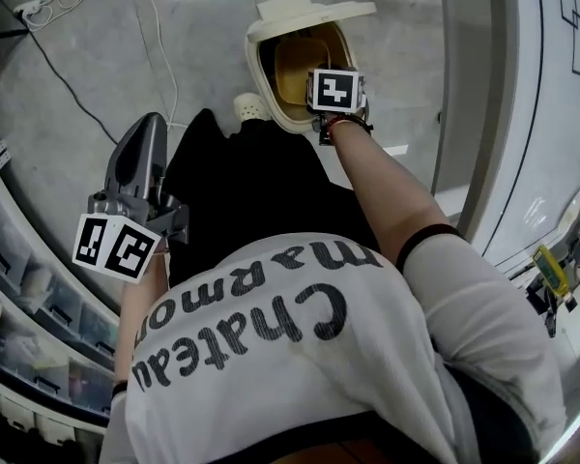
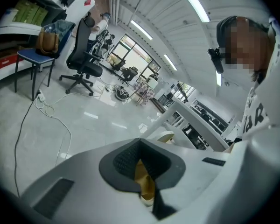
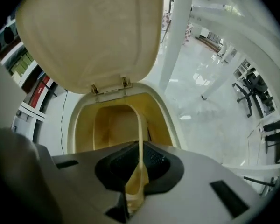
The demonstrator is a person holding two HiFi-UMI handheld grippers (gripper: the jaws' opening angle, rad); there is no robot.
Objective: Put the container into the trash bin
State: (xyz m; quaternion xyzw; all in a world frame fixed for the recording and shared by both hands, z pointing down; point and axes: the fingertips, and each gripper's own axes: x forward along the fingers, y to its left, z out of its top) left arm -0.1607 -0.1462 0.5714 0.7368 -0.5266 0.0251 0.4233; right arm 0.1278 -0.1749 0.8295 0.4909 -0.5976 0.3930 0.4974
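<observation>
My right gripper [image 1: 334, 95] hangs over the open mouth of the trash bin [image 1: 258, 73], which stands on the pale floor with its lid [image 1: 314, 14] tipped up and back. In the right gripper view my right jaws [image 3: 139, 160] are pressed narrow on a thin tan wall that rises from between them and curves round to the left. That is one side of the container [image 3: 113, 125], which I hold by that edge. From here the container sits inside the outline of the bin's rim [image 3: 171, 125], under the raised lid [image 3: 91, 36]. I cannot tell whether it touches the bin. In the head view the container [image 1: 296, 66] shows as a yellow-brown box in the bin's opening, just beside my right gripper. My left gripper [image 1: 147, 130] is well apart from the bin, low at my left side. In the left gripper view its jaws [image 2: 142, 167] are together, with nothing between them that I can make out. Beyond them lie the floor, a white cable [image 2: 46, 111] and a black office chair [image 2: 84, 62].
</observation>
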